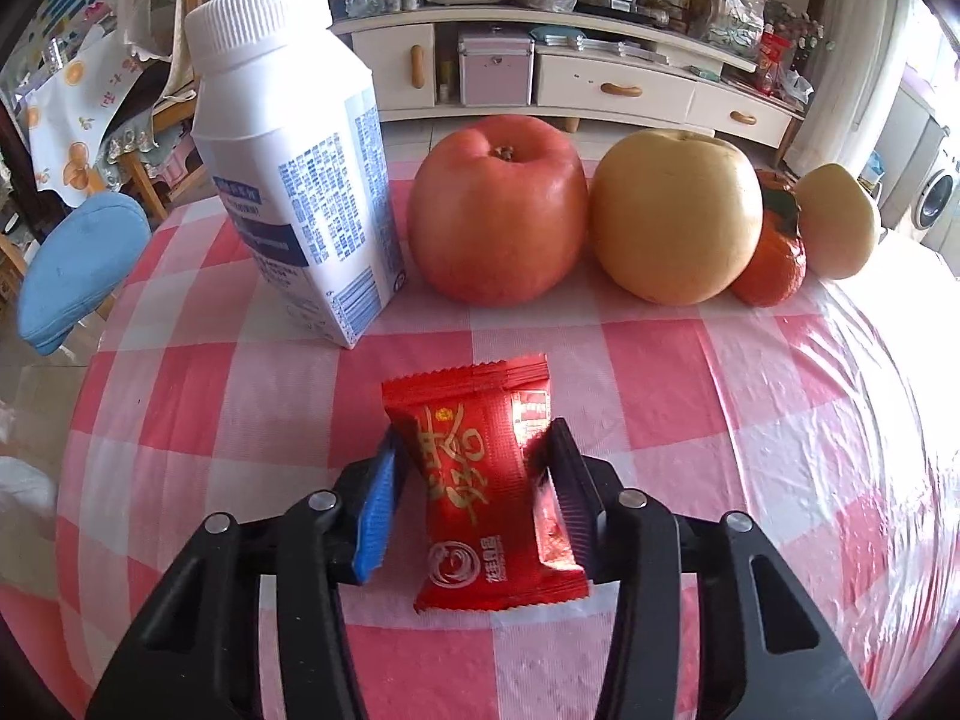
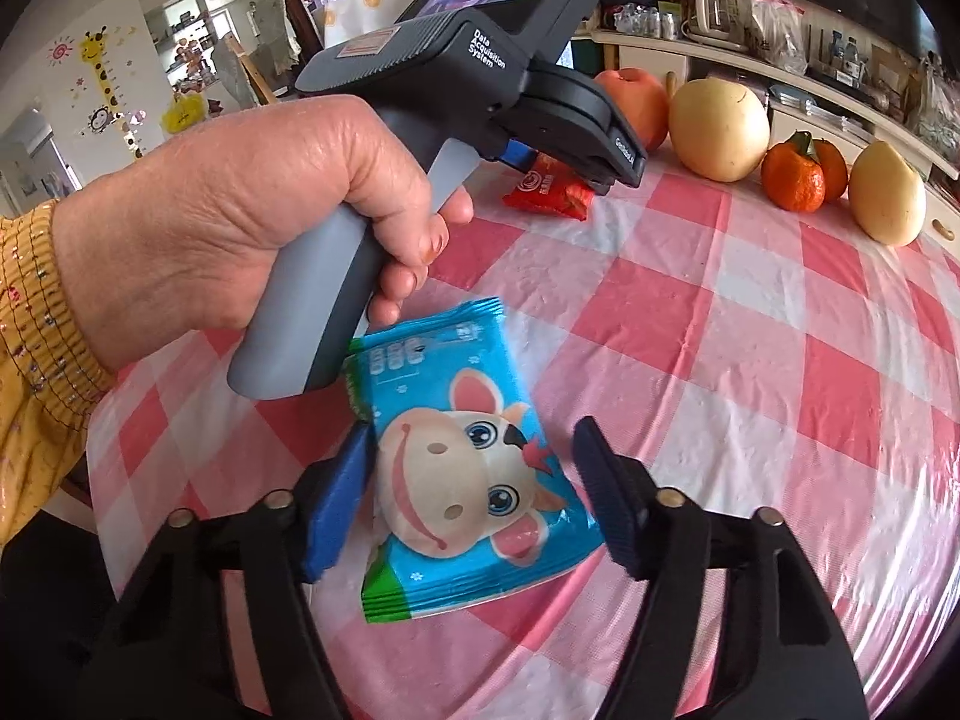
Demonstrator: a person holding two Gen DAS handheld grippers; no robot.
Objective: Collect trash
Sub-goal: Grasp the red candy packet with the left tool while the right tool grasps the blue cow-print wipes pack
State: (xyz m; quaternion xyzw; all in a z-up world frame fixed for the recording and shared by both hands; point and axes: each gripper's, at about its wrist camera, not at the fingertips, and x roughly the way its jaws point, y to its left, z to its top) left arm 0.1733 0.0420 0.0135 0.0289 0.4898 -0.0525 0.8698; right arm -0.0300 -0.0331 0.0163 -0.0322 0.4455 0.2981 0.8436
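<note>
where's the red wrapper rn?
The red wrapper lies on the checked tablecloth, between the left claw fingers, just in front of the white bottle and apple.

Beyond the fingertips, a long white TV cabinet (image 1: 600,84) with wooden drawer pulls spans the far wall, its top crowded with bottles and bags. Pale tiled floor (image 1: 408,138) lies below it. Left of the fingers: a blue-cushioned chair (image 1: 78,270). Far right: a washing machine (image 1: 936,198). Daylight throughout.
</note>
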